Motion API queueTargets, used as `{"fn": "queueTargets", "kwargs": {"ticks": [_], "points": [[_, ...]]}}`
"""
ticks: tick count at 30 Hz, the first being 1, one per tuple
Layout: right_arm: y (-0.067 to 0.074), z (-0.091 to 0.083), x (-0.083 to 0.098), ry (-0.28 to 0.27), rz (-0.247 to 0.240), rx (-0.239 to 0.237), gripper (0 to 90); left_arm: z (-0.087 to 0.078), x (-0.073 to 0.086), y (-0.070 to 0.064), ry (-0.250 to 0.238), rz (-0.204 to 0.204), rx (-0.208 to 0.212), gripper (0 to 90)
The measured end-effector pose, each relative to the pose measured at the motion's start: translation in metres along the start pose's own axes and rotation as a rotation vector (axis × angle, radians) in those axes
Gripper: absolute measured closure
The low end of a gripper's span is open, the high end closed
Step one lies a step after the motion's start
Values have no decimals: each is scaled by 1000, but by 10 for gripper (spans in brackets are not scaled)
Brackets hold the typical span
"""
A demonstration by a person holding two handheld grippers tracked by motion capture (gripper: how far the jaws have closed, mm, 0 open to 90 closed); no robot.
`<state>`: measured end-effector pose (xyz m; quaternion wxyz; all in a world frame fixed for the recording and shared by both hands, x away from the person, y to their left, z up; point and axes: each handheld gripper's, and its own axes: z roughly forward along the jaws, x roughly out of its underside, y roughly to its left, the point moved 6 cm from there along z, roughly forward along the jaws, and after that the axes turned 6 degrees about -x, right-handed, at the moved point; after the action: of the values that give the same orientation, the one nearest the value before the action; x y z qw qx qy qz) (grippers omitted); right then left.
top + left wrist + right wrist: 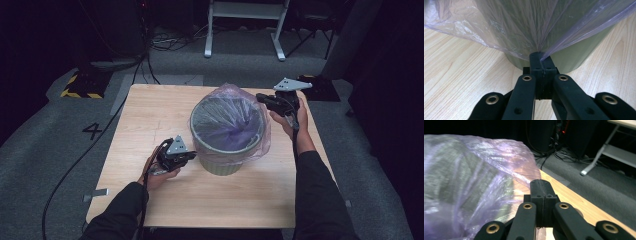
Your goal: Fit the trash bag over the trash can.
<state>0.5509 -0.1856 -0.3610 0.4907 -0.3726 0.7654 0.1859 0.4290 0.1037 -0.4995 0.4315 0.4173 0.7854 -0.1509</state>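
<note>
A pale green bin (222, 162) stands in the middle of the wooden table (150, 115), lined with a thin purple plastic bag (227, 120) whose hem hangs over the rim. My left gripper (192, 156) is low at the bin's near-left side. In the left gripper view its jaws (539, 56) are shut on a pinch of the bag (506, 27), pulled taut in front of the bin wall (571, 60). My right gripper (260, 97) is at the far-right rim. In the right gripper view it (540, 183) is shut, with the bag's edge (506, 157) meeting its tips.
The table's far-right edge (574, 200) runs just past the right gripper, with grey carpet beyond. A white-legged stand (245, 30) and cables lie on the floor behind. A yellow-and-black striped base (80, 87) sits off the far-left corner.
</note>
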Motion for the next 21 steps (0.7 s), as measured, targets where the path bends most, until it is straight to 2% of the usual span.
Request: {"fn": "queueTargets", "kwargs": {"ticks": [2, 4, 10, 13, 16, 21], "points": [[-5, 5, 5, 15, 37, 10, 900, 1, 1, 1, 4, -1, 2, 899], [-11, 12, 13, 53, 65, 37, 900, 2, 2, 2, 10, 1, 0, 899], [-20, 30, 41, 121, 122, 51, 900, 3, 6, 4, 26, 3, 1, 899], [-21, 34, 59, 133, 162, 38, 900, 3, 8, 3, 33, 3, 3, 899], [-21, 33, 71, 121, 193, 26, 900, 3, 8, 3, 33, 4, 3, 899], [-19, 32, 89, 112, 221, 5, 900, 2, 10, 4, 37, 6, -2, 899]]}}
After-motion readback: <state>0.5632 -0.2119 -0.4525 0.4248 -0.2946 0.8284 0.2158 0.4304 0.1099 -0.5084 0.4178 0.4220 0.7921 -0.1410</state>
